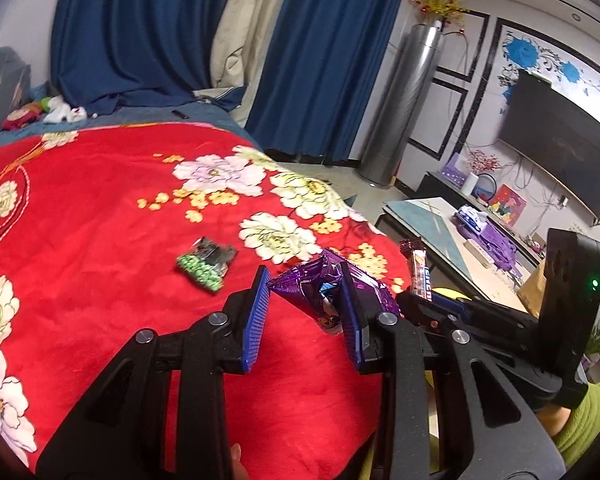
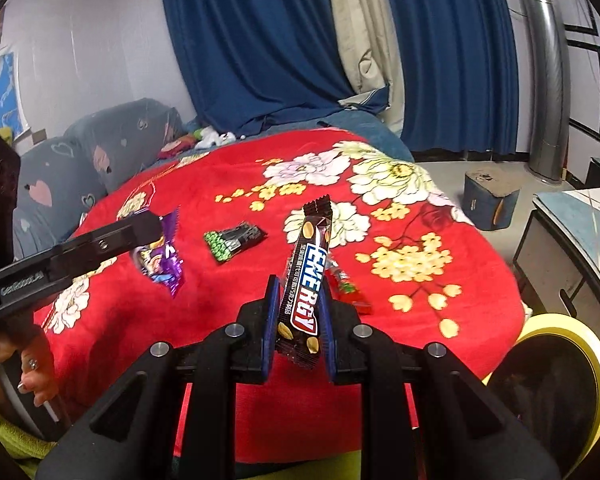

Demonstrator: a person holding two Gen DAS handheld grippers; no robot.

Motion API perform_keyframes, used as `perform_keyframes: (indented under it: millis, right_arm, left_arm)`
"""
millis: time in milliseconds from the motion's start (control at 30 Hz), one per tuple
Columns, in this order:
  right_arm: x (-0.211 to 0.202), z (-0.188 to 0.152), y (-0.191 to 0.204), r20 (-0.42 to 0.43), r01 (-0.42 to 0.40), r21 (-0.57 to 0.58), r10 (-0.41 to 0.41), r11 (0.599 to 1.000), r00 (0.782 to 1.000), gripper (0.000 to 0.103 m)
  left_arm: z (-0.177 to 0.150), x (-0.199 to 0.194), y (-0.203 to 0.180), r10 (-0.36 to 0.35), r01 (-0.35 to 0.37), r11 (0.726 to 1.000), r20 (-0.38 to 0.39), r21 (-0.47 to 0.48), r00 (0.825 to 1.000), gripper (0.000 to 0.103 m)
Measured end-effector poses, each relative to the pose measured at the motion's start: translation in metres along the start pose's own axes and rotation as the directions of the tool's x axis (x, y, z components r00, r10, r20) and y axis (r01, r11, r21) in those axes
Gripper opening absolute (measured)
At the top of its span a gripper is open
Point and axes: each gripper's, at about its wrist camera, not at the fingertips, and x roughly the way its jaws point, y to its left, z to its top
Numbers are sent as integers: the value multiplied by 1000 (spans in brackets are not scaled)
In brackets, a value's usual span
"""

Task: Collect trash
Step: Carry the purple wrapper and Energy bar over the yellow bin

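Observation:
My left gripper point(image 1: 305, 280) is shut on a crumpled purple wrapper point(image 1: 300, 288), held above the red flowered blanket point(image 1: 100, 240). In the right wrist view the same purple wrapper point(image 2: 164, 256) hangs from the left gripper point(image 2: 148, 228). My right gripper point(image 2: 300, 284) is shut on a brown ENERGY bar wrapper point(image 2: 306, 264) that stands upright between its blue pads. The bar wrapper point(image 1: 418, 268) also shows at the right of the left wrist view. A green and black wrapper point(image 2: 234, 242) lies on the blanket point(image 2: 420, 280). A red wrapper point(image 2: 350, 292) lies just behind the right finger.
A yellow-rimmed bin point(image 2: 560, 360) stands at the lower right beside the bed. A blue box stool point(image 2: 488, 200) sits on the floor beyond. The coffee table point(image 1: 432, 220) lies to the right. Grey cushions point(image 2: 60, 168) line the left. A person's hand point(image 2: 32, 364) holds the left gripper.

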Motion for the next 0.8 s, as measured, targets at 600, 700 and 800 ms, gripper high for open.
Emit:
perform_keyframes:
  millis: [600,700,800]
  right_arm:
    - [-31,7,-24,54,47,48,-50,998,997,18]
    - [-36,7,-28,58,58,55,-62,997,996,18]
    - [-41,6,-33,64,71,66,-76,995,995,18]
  left_arm:
    - [-4,0,-29,-80,80,996,-3,46,997,26]
    - [-4,2,-38,-91,91,994,-2,66,996,26]
    - [-6,4,-48,-106,106,990,-9,94,994,26]
